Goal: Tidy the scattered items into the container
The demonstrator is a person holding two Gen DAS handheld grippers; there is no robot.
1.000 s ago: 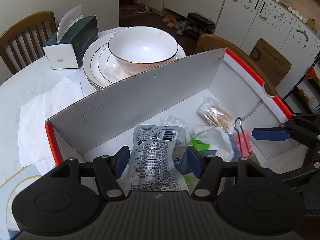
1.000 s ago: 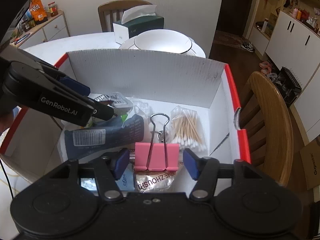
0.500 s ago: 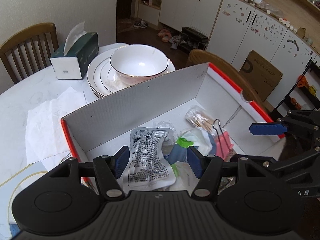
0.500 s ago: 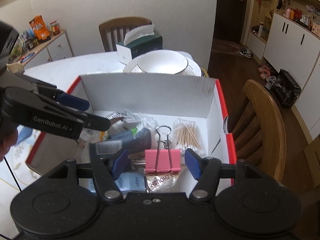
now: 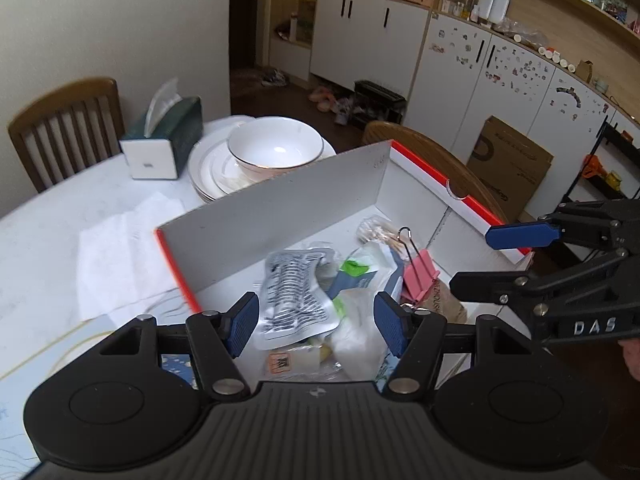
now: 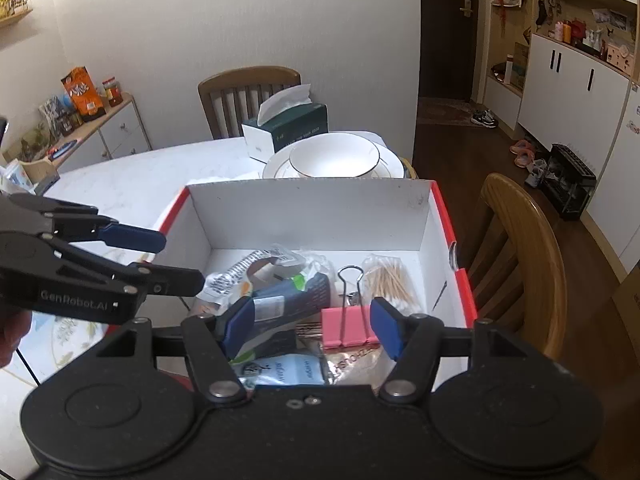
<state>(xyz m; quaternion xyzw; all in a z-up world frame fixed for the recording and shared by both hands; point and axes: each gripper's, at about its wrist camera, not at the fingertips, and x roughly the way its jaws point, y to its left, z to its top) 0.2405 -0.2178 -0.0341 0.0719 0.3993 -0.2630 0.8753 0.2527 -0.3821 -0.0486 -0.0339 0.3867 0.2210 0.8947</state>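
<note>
With the pink binder clip (image 6: 351,331) lying in the box (image 6: 308,208) at lower centre, the right gripper (image 6: 312,330) is opening empty, left gripper (image 5: 316,326) open too, so next probably means hunting leftovers on the table (image 5: 52,216).

One box (image 6: 308,216), one pink clip (image 6: 349,328), one swab bundle (image 6: 387,280), one bowl (image 6: 334,158), one tissue box (image 6: 286,132), two chairs (image 6: 248,96), two grippers (image 6: 311,325).
</note>
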